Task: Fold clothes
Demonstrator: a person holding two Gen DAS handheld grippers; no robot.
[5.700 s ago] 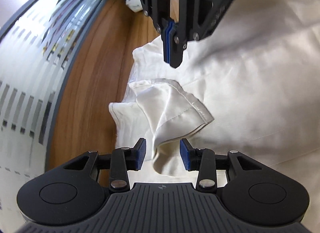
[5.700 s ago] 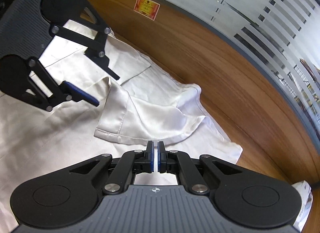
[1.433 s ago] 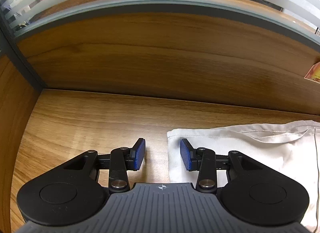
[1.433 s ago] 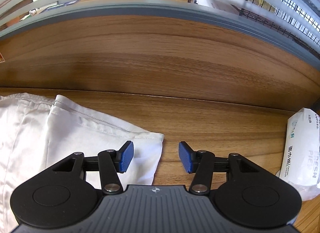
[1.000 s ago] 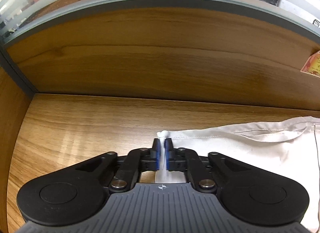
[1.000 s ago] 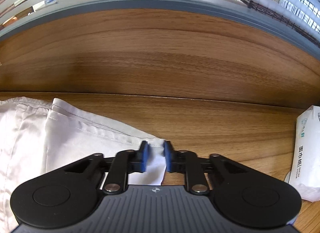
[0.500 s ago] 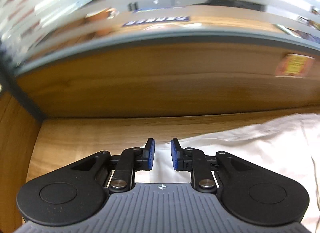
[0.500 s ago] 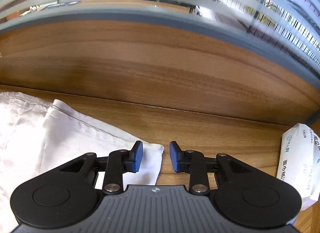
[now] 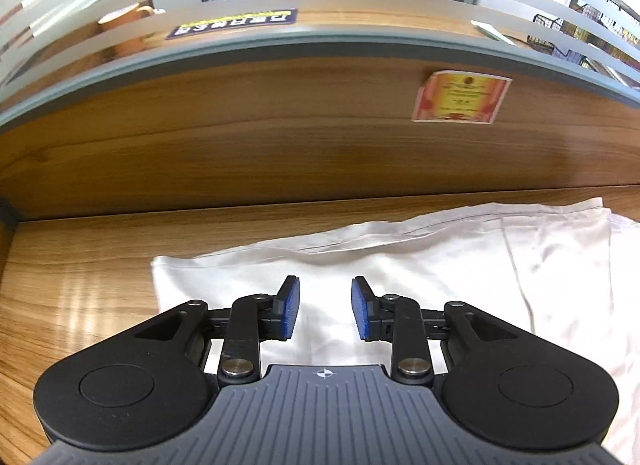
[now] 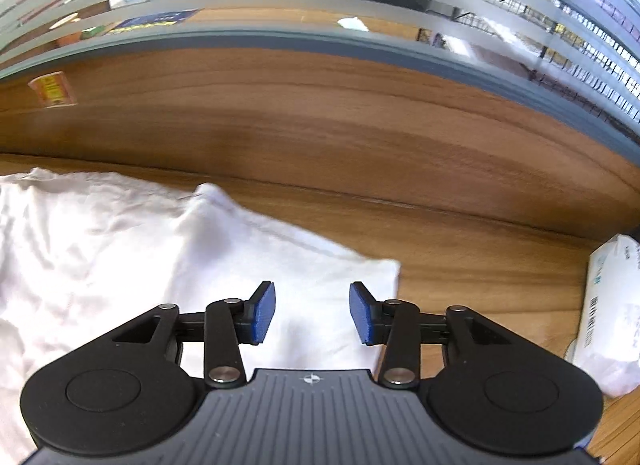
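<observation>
Both tools are letting go: the left tool [image 9: 325,307] and the right tool [image 10: 312,313] have jaws opening, holding nothing. The white cloth garment [image 9: 420,261] lies flat on the wooden bench [image 9: 80,265] just under them. I judge 1 fold is laid; next needs a new edge to grasp.

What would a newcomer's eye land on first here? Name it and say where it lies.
The white garment spread flat on the wooden desk, its far edge close to the wooden back panel. Next, the two black tongs with blue pads, left and right, each above a corner of the cloth, jaws opening and pinching nothing. A white tissue pack lies at the desk's right end.
</observation>
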